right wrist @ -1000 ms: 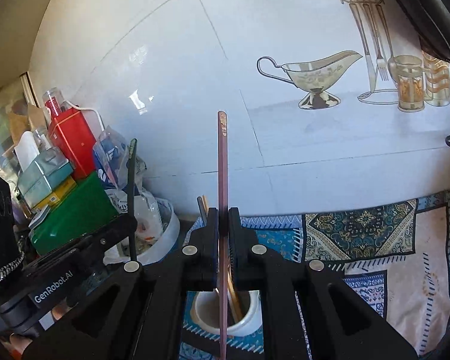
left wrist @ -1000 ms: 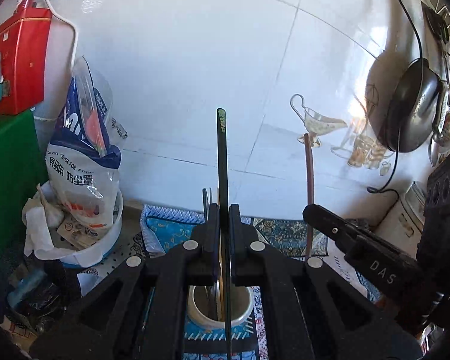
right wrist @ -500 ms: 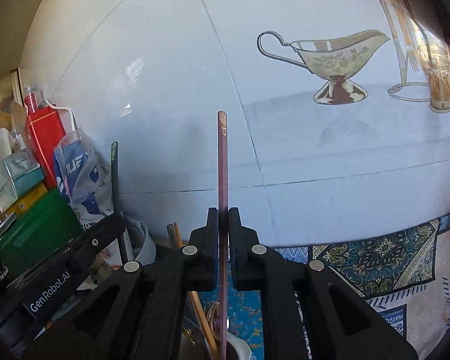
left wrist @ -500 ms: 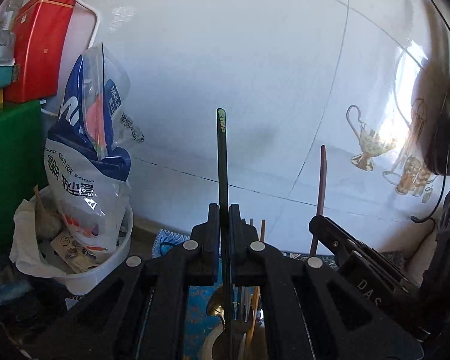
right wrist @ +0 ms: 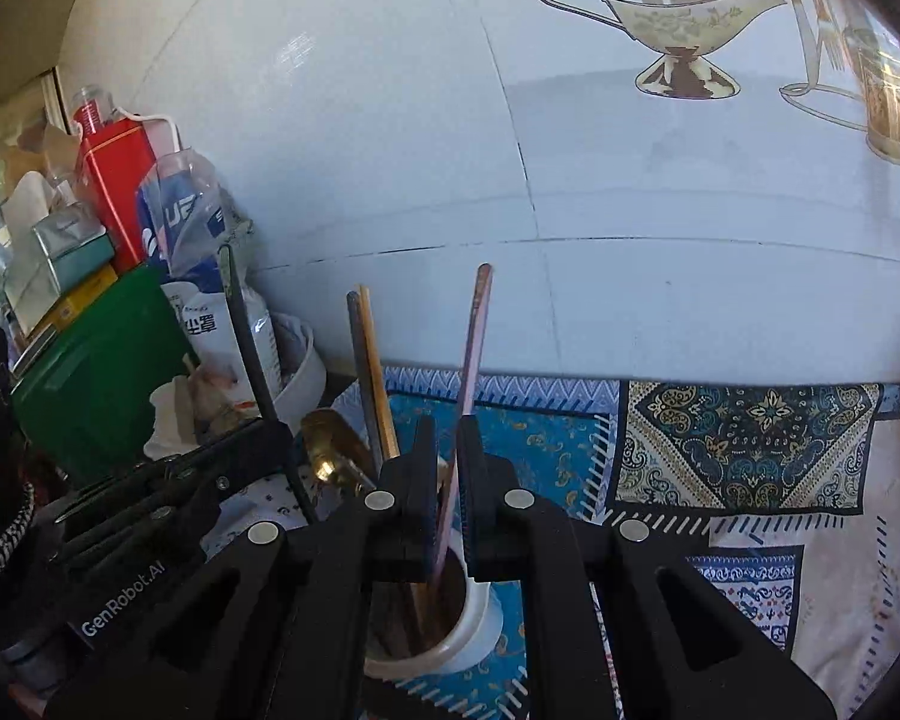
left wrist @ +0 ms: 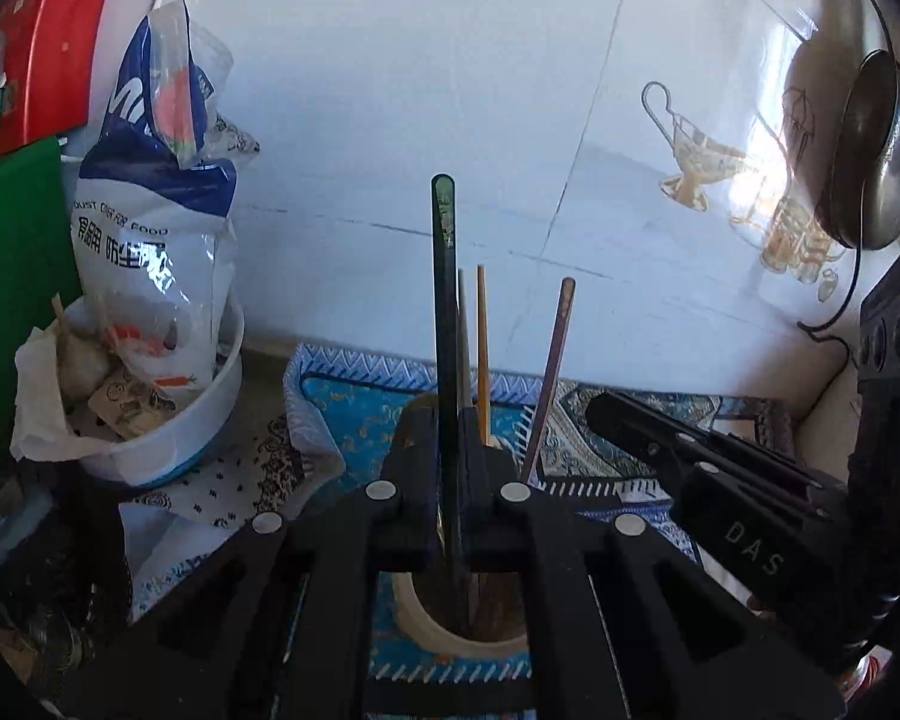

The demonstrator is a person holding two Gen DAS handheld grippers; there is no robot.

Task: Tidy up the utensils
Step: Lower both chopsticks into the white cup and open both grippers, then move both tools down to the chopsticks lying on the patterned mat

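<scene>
Left wrist view: left gripper (left wrist: 448, 468) jaws pinch dark green chopstick (left wrist: 444, 300), now sunk into white cup (left wrist: 426, 630). Right gripper (right wrist: 448, 468) jaws pinch pink chopstick (right wrist: 471, 360), tip likewise lowered into cup. Release comes next.

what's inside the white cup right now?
White cup holds upright chopsticks: dark green, pinkish-brown, grey, yellow wooden, plus a gold spoon. Claws hide the lower ends and cup bottom.

White tiled wall (left wrist: 420, 90) (sunlit)
</scene>
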